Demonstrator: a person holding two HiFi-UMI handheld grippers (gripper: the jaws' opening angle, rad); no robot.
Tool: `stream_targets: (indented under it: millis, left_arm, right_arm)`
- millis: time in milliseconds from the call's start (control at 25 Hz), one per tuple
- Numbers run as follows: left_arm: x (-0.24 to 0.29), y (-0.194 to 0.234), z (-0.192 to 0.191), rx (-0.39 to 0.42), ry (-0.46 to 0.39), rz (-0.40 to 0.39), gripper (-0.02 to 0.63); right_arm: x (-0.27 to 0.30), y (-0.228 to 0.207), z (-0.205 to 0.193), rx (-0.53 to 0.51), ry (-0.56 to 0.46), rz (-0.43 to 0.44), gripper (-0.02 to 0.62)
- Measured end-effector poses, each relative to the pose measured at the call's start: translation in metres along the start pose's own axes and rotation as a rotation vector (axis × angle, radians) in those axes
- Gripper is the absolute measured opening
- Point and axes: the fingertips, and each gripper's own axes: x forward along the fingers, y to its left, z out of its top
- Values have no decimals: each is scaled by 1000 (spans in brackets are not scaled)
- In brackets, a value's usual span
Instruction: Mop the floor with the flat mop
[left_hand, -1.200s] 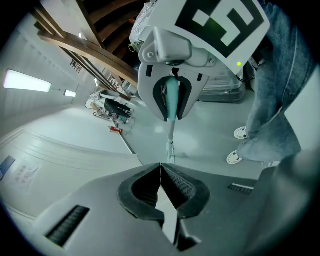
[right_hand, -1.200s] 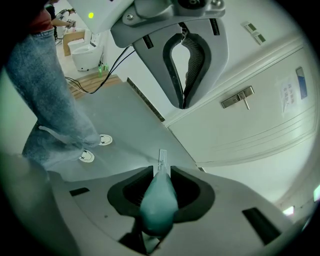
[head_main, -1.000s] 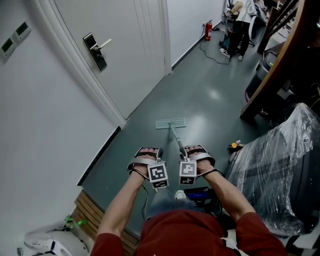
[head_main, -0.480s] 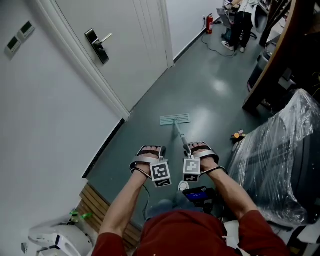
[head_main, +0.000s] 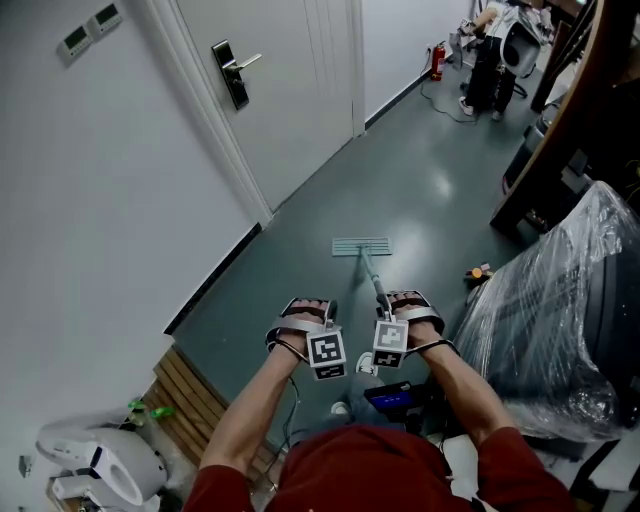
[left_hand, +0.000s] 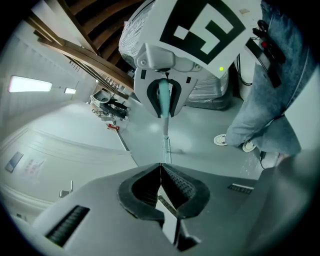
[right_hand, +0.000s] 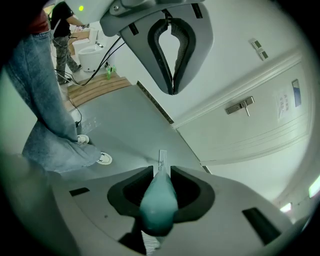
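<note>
Teal mop handle (right_hand: 159, 197) sits pinched tight in the right gripper (right_hand: 161, 172). The left gripper (left_hand: 160, 167) is squeezed closed with nothing in it, just beside the right one, at its 9 o'clock. The mop head (head_main: 361, 246) lies flat on the grey-green floor (head_main: 430, 190), at 12 o'clock from the grippers. A white door (head_main: 290, 90) stands at 11 o'clock.

The head view looks steeply down past the forearms onto the floor (head_main: 420, 190), with the door (head_main: 290, 100) at upper left. The left gripper view faces sideways, close on the right gripper (left_hand: 165, 111). The right gripper view faces the opposite way, along the teal mop handle (right_hand: 159, 200) in its jaws, towards the left gripper (right_hand: 173, 89) and the door. All three share the mop head (head_main: 361, 246), out from the door.
</note>
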Motion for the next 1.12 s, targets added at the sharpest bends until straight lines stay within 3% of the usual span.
stream_targets:
  millis: [160, 560, 720, 1120]
  left_arm:
    - [-20, -16, 5, -15, -44, 5, 17]
    - [-47, -50, -4, -22, -38, 26, 17]
    - [-58, -72, 1, -34, -54, 31, 17]
    - [-86, -121, 14, -44, -58, -20, 17]
  right_arm:
    - [-13, 24, 13, -8, -3, 11, 118]
    - [-47, 66, 22, -5, 58, 32, 118]
    - [-59, 86, 31, -11, 31, 6, 118]
    - [-91, 120, 33, -8, 42, 22, 118]
